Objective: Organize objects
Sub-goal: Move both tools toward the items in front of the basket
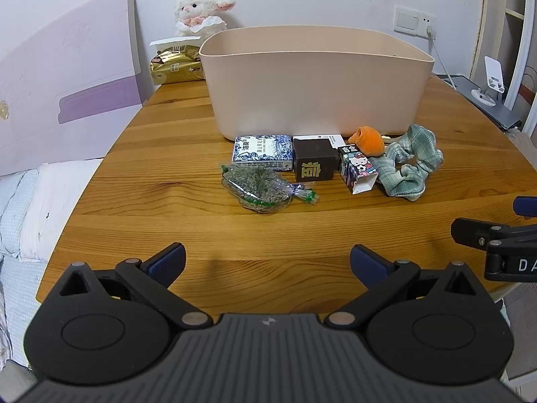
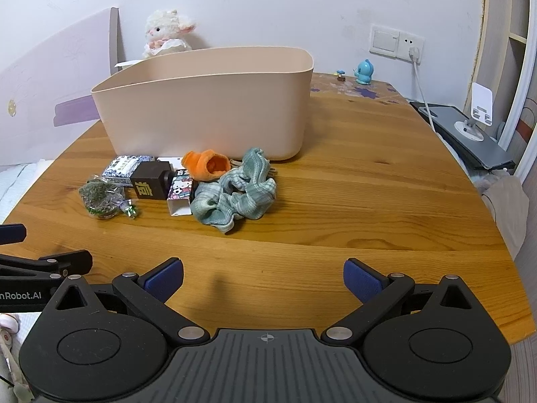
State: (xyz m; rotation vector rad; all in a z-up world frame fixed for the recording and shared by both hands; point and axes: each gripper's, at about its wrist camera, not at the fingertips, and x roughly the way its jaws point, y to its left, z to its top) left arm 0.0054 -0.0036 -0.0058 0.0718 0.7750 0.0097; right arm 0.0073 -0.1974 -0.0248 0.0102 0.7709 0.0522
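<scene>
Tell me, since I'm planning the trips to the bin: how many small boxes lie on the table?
3, in a row before the bin: blue-and-white box leftmost, dark cube box in the middle, cartoon-cat box on the right beside the cloth. Something smaller may hide under the cloth.

We're in a home, a bedroom by the look of it. A wooden table (image 1: 188,235) stands hard against a bed on the left, quilted bedding (image 1: 20,208) and a lilac headboard (image 1: 67,77) in view. Far back, a plush lamb (image 1: 201,10) sits by the white wall; far right, a little blue toy figure (image 2: 364,71), a wall switch and socket (image 2: 396,42), a phone stand (image 2: 478,110).
</scene>
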